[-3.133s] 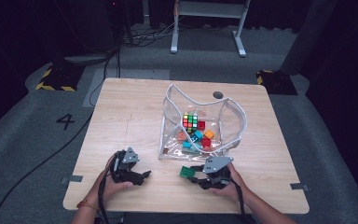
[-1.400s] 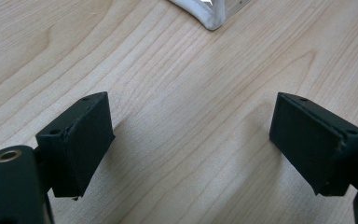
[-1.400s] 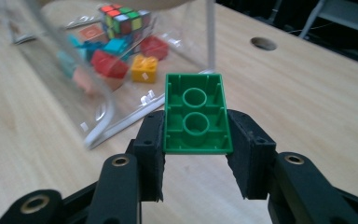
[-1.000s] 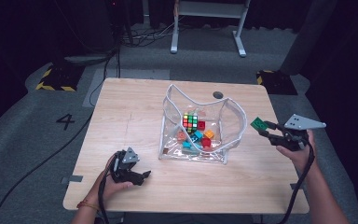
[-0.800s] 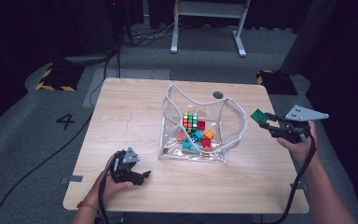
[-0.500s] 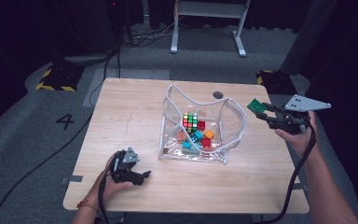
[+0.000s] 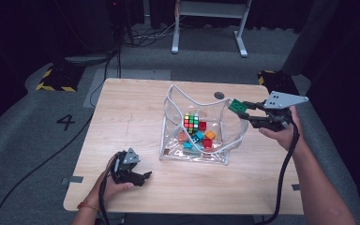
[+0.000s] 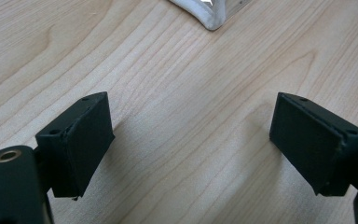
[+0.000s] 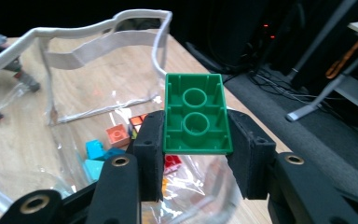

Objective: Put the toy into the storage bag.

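Observation:
A green brick [image 9: 196,114] sits clamped between the jaws of my right gripper [image 9: 193,140], underside facing the camera. In the high view that gripper [image 7: 243,112] holds the green brick [image 7: 237,106] in the air just over the right rim of a clear plastic bag [image 7: 194,154] with white trim. Inside the bag lie a colour cube [image 7: 191,122] and several small bricks, red, orange and blue [image 7: 201,138]. My left gripper [image 7: 143,177] rests open on the table near the front left, nothing between its pads [image 8: 86,140].
The wooden table [image 7: 126,117] has bare room left of the bag and along the front. A dark round hole [image 7: 219,95] lies behind the bag. Cables trail from both grippers over the table's front edge. Dark floor surrounds the table.
My right gripper has carried the green brick from the front of the table round the right side and up, now leftward to the bag's right rim. The left gripper has stayed put.

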The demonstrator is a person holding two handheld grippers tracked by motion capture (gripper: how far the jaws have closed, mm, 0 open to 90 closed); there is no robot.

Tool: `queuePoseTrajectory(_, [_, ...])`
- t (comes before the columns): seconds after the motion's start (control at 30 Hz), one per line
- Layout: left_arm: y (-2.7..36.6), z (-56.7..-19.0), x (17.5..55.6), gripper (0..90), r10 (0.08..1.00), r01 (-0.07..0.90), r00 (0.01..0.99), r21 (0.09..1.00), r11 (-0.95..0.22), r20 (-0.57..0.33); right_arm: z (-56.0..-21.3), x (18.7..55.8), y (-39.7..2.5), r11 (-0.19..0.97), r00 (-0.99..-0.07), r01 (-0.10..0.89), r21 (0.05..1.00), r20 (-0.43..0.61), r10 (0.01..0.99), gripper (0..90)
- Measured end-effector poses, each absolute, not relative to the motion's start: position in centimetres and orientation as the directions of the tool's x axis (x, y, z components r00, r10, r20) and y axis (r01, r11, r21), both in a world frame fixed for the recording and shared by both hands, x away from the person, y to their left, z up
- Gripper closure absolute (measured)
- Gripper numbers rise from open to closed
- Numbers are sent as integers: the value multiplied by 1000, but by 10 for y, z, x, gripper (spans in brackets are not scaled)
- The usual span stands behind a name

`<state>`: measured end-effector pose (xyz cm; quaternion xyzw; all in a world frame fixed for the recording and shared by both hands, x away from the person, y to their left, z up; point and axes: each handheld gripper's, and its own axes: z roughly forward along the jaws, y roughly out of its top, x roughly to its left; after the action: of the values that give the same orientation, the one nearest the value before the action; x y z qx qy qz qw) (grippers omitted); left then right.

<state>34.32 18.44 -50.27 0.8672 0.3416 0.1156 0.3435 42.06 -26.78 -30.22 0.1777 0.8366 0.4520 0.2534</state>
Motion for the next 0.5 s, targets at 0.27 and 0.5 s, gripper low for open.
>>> queuePoseTrajectory(0.27, [184, -503, 343, 133, 671, 512, 741, 675, -532, -33, -307, 429, -241, 575, -853, 59, 816, -258, 453, 591])
queuePoseTrajectory(0.5, [184, -503, 343, 133, 671, 512, 741, 675, -532, -34, -313, 440, -221, 621, -891, 42, 782, -251, 377, 591])
